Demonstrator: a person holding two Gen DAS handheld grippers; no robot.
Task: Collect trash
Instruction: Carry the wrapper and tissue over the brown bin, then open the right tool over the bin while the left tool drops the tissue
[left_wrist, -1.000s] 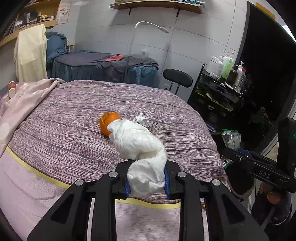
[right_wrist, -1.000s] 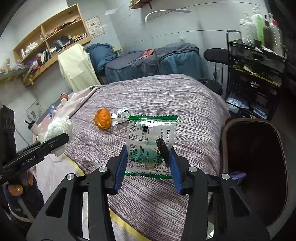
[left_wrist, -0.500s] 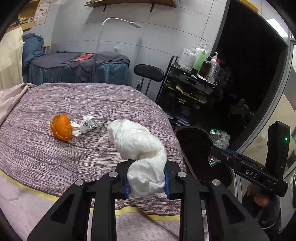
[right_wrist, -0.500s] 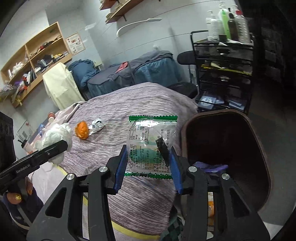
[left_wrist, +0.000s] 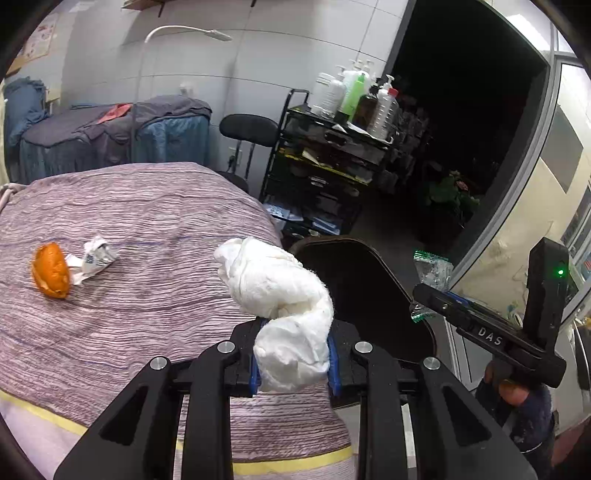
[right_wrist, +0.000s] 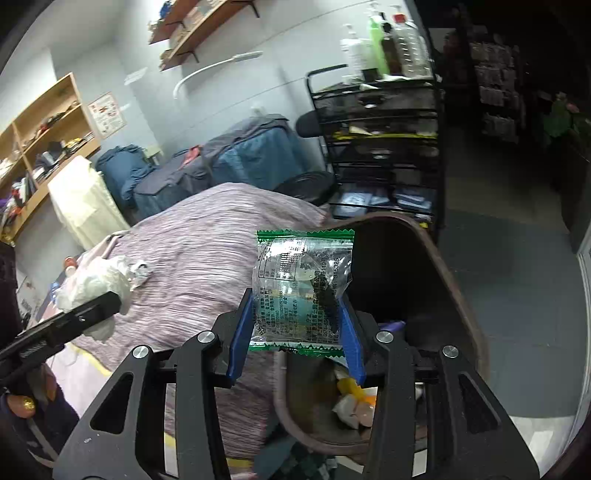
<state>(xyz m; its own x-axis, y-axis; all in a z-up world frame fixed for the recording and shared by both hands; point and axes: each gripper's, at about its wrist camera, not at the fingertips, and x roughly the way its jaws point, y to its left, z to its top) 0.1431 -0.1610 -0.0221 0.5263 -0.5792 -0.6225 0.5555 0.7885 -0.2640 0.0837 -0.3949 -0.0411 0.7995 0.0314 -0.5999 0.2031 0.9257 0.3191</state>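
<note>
1. Left wrist view: left claw (left_wrist: 293, 363) pinches a soft, crumpled white tissue wad (left_wrist: 280, 295), angled downward over the ribbed purple bedspread (left_wrist: 129, 295).
2. Right claw (right_wrist: 297, 328) pinches a glossy clear wrapper (right_wrist: 301, 288) with green serrated edges, beside the dark curved trash bin (right_wrist: 443, 280).
3. Orange peel (left_wrist: 51, 270) and a crumpled paper scrap (left_wrist: 96, 253) lie on the bedspread.

Looks to us like a massage or beauty treatment room, not a home. We've got two treatment beds: one under a purple striped cover (left_wrist: 147, 229), another draped in dark sheets (left_wrist: 110, 136) against the tiled wall. There's a black mesh trolley (right_wrist: 380, 155) topped with pump bottles (left_wrist: 354, 92), a round stool (left_wrist: 249, 125), an arched white lamp (left_wrist: 184, 31), and wooden shelves (right_wrist: 48, 122) stuffed with supplies. Wall poster (right_wrist: 107, 114) too.
</note>
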